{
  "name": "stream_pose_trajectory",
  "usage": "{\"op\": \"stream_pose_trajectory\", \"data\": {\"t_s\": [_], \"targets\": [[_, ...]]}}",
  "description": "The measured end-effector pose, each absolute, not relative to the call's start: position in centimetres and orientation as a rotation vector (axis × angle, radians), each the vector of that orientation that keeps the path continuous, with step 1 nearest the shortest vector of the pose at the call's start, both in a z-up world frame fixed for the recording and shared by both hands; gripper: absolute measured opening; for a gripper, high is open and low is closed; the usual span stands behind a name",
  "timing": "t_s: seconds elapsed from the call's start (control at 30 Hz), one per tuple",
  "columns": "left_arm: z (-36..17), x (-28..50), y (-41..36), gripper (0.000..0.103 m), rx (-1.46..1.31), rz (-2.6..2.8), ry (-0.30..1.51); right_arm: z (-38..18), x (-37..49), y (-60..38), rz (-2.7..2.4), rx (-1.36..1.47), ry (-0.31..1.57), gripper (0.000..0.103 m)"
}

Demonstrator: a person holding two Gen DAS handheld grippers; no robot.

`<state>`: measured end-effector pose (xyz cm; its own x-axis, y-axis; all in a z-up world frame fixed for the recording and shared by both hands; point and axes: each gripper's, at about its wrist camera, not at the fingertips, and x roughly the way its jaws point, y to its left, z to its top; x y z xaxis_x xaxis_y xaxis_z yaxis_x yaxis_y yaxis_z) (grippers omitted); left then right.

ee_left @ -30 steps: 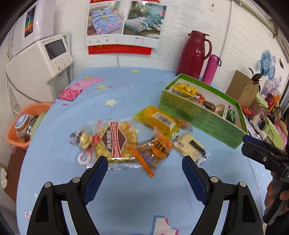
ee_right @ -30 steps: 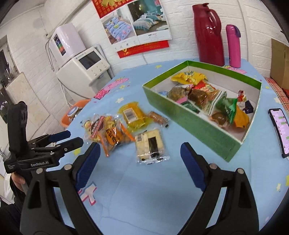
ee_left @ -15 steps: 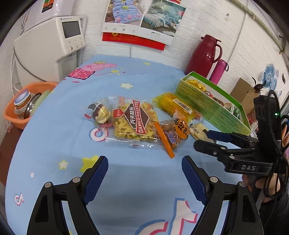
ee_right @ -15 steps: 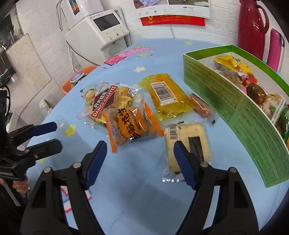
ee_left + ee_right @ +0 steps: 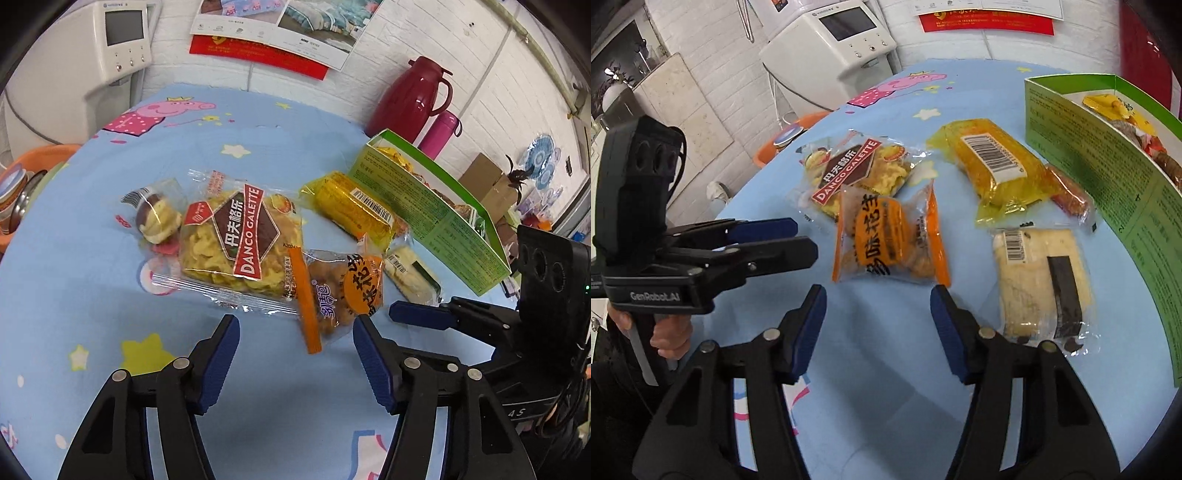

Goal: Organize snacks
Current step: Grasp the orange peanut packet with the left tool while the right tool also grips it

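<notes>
Two grippers, left (image 5: 291, 339) and right (image 5: 878, 312), hung with jaws apart and empty just short of the orange snack packet (image 5: 886, 240), which overlapped the galette bag (image 5: 855, 171) beside the green box (image 5: 1108, 147); a pinch risked snagging both wrappers.

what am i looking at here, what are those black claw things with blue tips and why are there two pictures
Each picture comes from a camera mounted on a hand-held gripper, looking along its two fingers. A person holds one in each hand; no robot arm. The left gripper films one picture, the right gripper the other, and each shows up in the other's view. Both are open and hold nothing. On the blue tablecloth lie snacks: a cracker bag, an orange packet, a yellow pack and a pale cake. Beside them sits a green box already holding snacks.
</notes>
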<state>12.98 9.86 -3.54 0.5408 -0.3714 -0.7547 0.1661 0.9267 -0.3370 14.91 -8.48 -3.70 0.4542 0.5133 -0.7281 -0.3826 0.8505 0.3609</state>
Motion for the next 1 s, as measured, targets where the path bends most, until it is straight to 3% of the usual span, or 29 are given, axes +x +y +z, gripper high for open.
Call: {"op": "stream_pose_trajectory", "data": {"t_s": [0.37, 0.7, 0.77, 0.87, 1.0], "targets": [[-4.3, 15.6, 9.3, 0.062, -0.278, -0.378, 0.991, -4.5, 18.5, -9.1, 0.540, 0.184, 0.927, 0.061], [-5.2, 17.4, 9.8, 0.058, -0.352, -0.441, 1.003, -4.4, 18.1, -10.3, 0.566, 0.216, 0.913, 0.054], [-5.1, 17.3, 9.7, 0.053, -0.345, -0.435, 1.001, -4.5, 18.5, -10.3, 0.569, 0.234, 0.920, 0.054], [-4.8, 17.0, 8.9, 0.035, -0.310, -0.464, 0.987, -4.5, 18.4, -10.3, 0.552, 0.251, 0.923, 0.052], [-4.5, 16.0, 7.6, 0.031, -0.270, -0.470, 0.974, -4.4, 16.7, -10.3, 0.534, 0.242, 0.917, 0.047]]}}
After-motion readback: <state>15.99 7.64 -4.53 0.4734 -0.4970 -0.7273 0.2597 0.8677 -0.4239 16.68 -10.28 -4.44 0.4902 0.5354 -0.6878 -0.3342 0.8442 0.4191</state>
